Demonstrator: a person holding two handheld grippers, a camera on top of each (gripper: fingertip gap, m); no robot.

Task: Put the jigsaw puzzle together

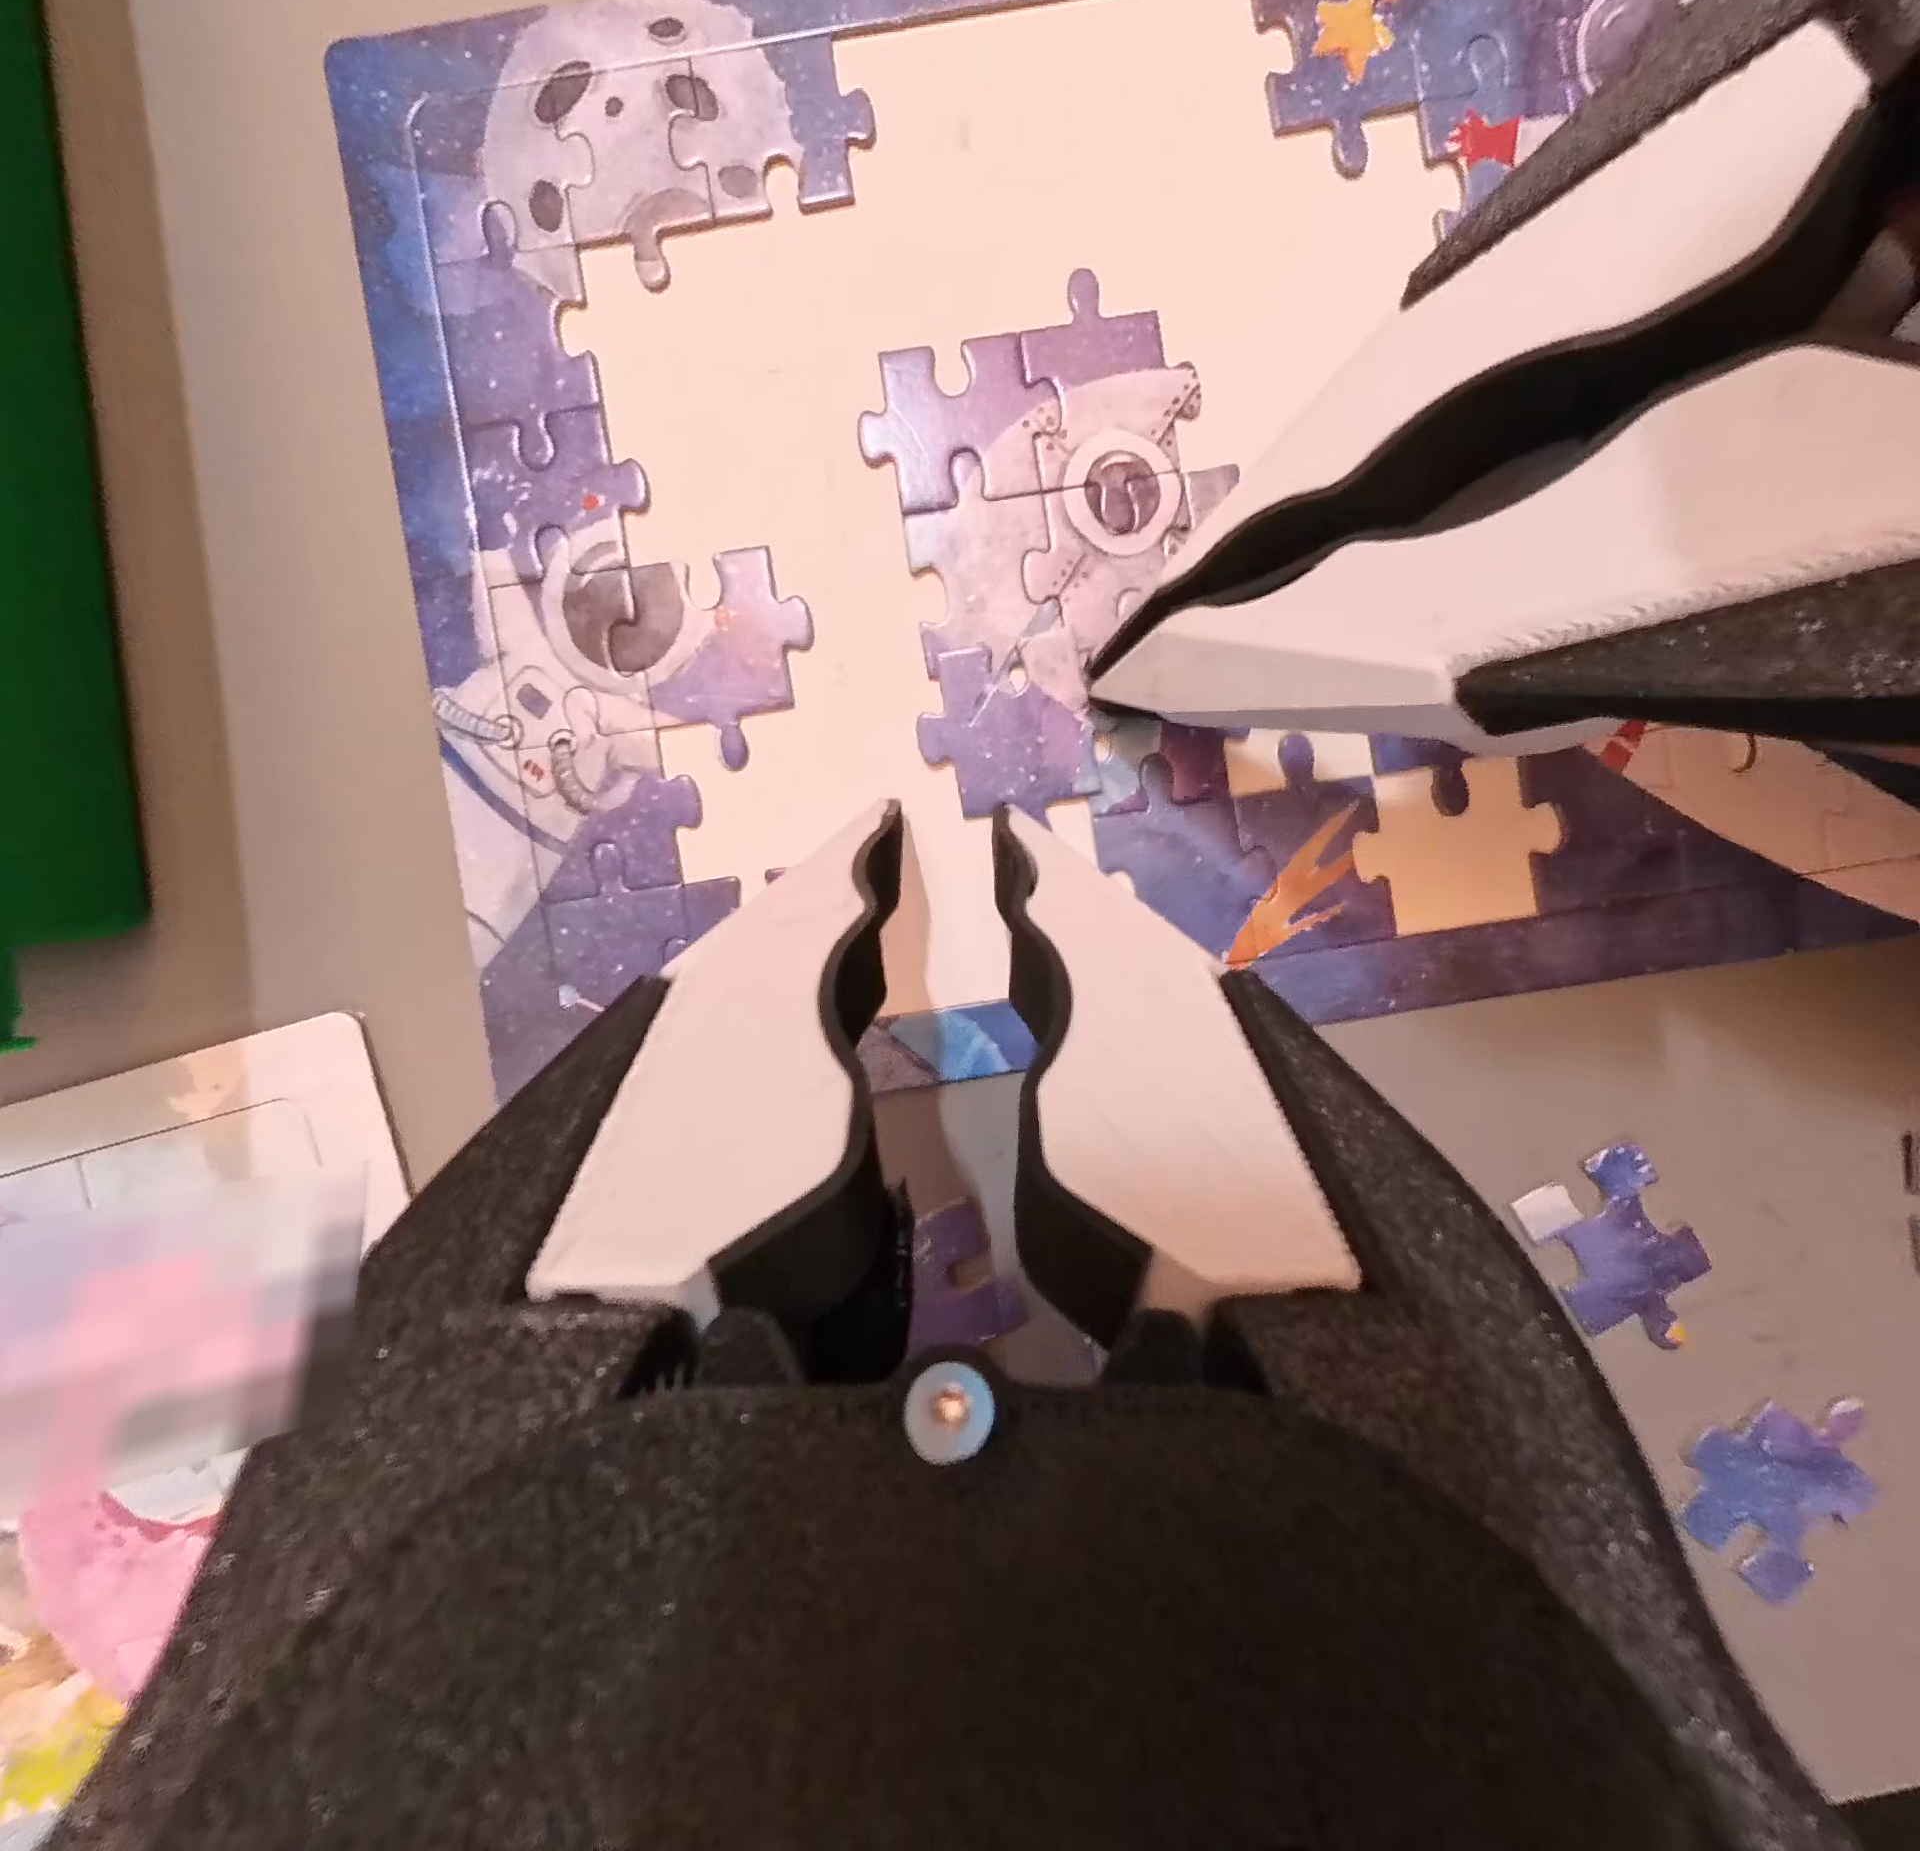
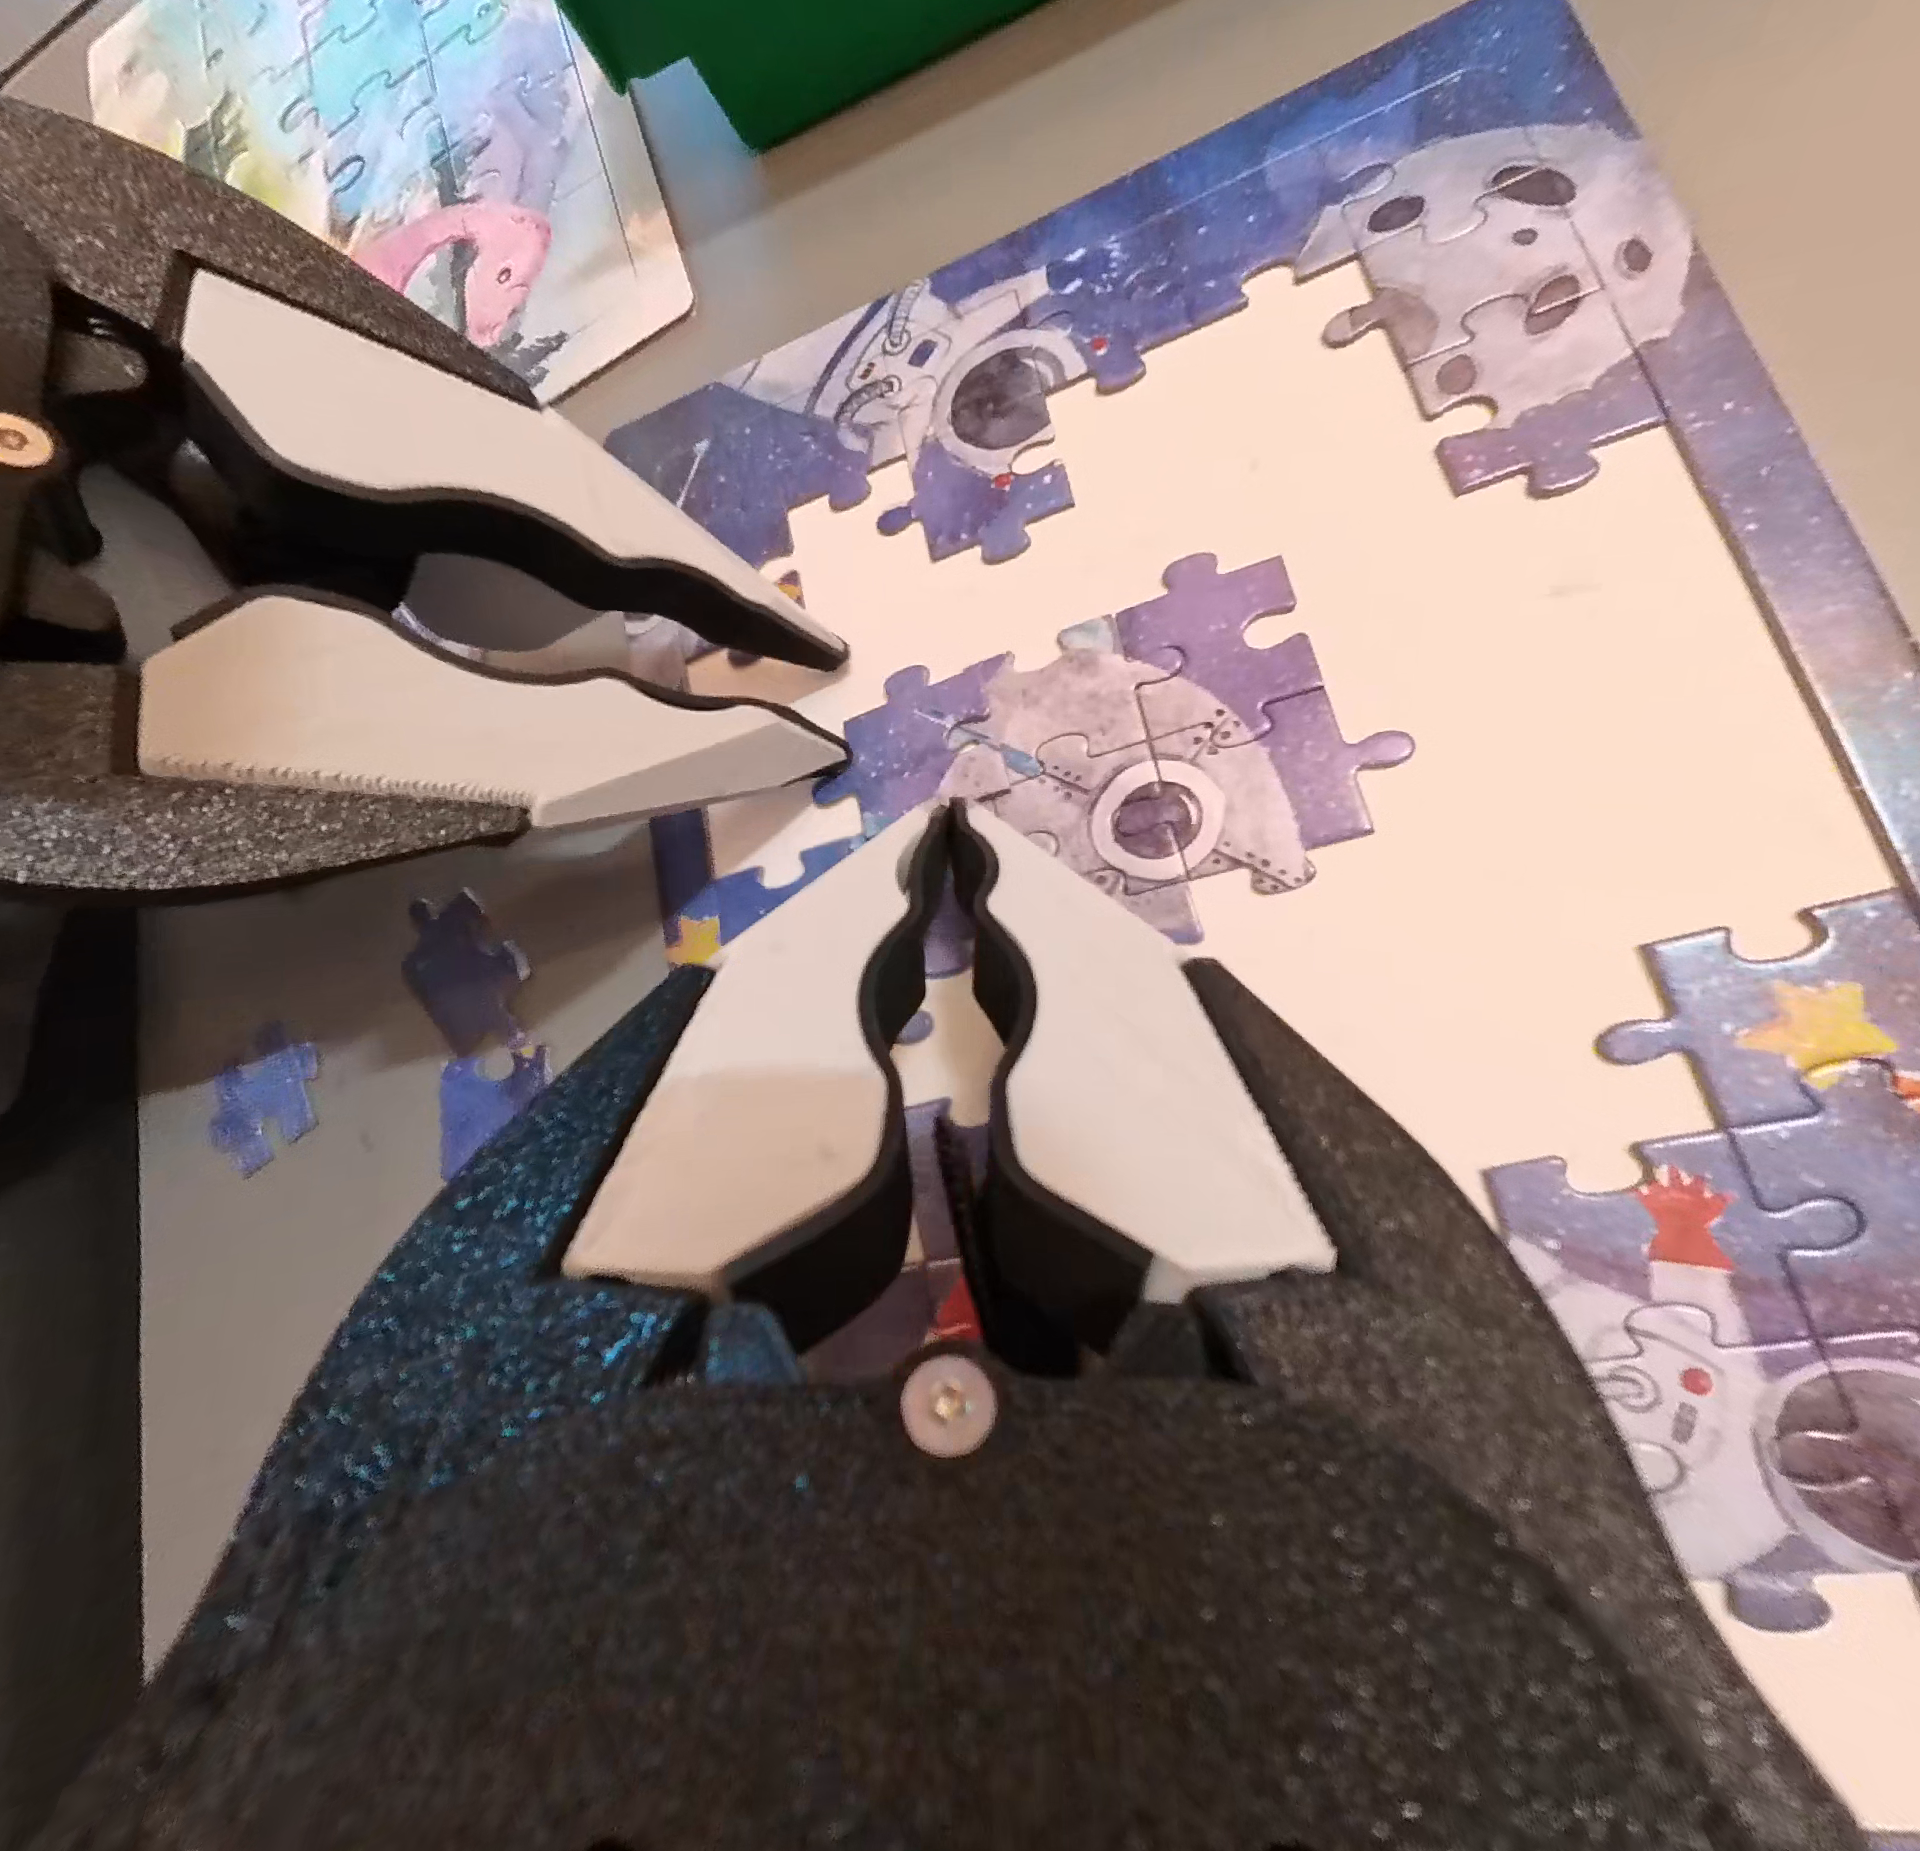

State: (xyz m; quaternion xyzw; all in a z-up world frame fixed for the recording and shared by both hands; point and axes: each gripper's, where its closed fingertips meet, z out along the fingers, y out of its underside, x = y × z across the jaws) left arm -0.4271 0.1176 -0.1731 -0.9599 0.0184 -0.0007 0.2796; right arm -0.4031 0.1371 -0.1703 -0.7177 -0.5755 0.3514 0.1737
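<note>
A space-themed puzzle tray (image 1: 779, 347) lies on the table, with placed pieces around its rim and a bare cream middle (image 2: 1455, 658). A loose cluster of joined rocket pieces (image 1: 1039, 513) lies in that middle and also shows in the right wrist view (image 2: 1174, 741). My left gripper (image 1: 951, 812) is open by a narrow gap and empty, with its tips at the near end of the cluster (image 2: 840, 705). My right gripper (image 2: 948, 814) is shut, and its tip rests on the cluster's edge (image 1: 1101, 687).
Loose blue pieces (image 1: 1621, 1251) (image 1: 1777, 1489) lie on the table beside the tray and also show in the right wrist view (image 2: 260, 1095). A second puzzle board with a pink figure (image 2: 416, 139) and a green box (image 2: 831, 14) lie beyond the tray.
</note>
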